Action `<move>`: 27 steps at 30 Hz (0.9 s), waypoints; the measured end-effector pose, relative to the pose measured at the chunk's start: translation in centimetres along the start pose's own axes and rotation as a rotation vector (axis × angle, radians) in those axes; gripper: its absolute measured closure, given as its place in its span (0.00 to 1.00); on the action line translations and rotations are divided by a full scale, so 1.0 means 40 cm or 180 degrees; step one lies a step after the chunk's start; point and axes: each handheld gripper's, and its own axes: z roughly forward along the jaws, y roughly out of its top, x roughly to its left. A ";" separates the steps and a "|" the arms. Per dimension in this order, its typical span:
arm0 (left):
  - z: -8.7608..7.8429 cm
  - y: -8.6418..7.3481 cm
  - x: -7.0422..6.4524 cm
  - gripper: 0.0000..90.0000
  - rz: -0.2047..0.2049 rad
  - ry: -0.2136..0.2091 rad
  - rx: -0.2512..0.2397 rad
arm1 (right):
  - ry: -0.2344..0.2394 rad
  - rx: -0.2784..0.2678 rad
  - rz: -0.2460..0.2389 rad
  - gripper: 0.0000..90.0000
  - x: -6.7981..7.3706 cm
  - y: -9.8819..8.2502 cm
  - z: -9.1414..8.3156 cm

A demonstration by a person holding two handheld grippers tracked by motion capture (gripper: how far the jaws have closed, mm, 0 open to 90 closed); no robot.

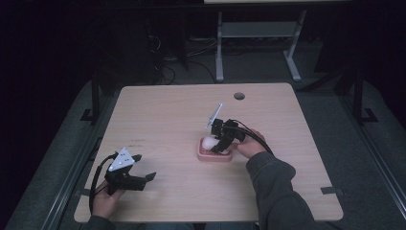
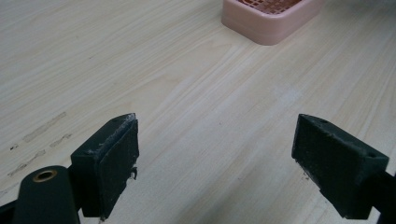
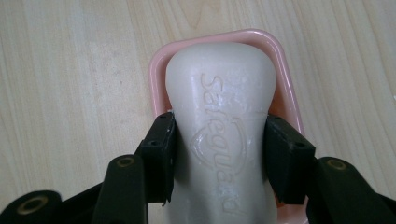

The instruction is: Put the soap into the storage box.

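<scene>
the white soap bar (image 3: 219,135) sits between the right gripper (image 3: 219,156) pads, clamped on both sides. the pink soap dish (image 3: 156,79) lies just beneath it. the left gripper (image 2: 215,158) gapes wide, holding nothing.

The high view looks forward and down over the whole bench (image 1: 163,120). Both gripper views sit close above it, sharing the pink soap dish (image 2: 268,21).

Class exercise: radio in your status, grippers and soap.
Right gripper shut on soap bar, over pink soap dish. Left gripper open, empty. Nothing in the way.
</scene>
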 end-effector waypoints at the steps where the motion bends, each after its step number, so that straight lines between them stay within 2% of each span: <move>1: 0.000 0.000 0.000 0.16 -0.0001 0.0000 0.0001 | 0.0003 0.0003 -0.0010 0.54 -0.001 0.001 0.002; 11: 0.000 0.000 0.000 0.16 0.0000 -0.0003 -0.0001 | 0.0025 0.0001 0.0014 0.54 -0.011 0.002 0.017; 19: -0.002 0.000 0.001 0.16 -0.0016 -0.0005 -0.0003 | -0.0027 0.0062 0.0021 0.54 -0.016 0.001 0.028; 27: -0.002 0.000 0.001 0.16 -0.0003 -0.0006 -0.0008 | -0.0014 0.0146 0.0022 0.54 -0.018 0.000 0.050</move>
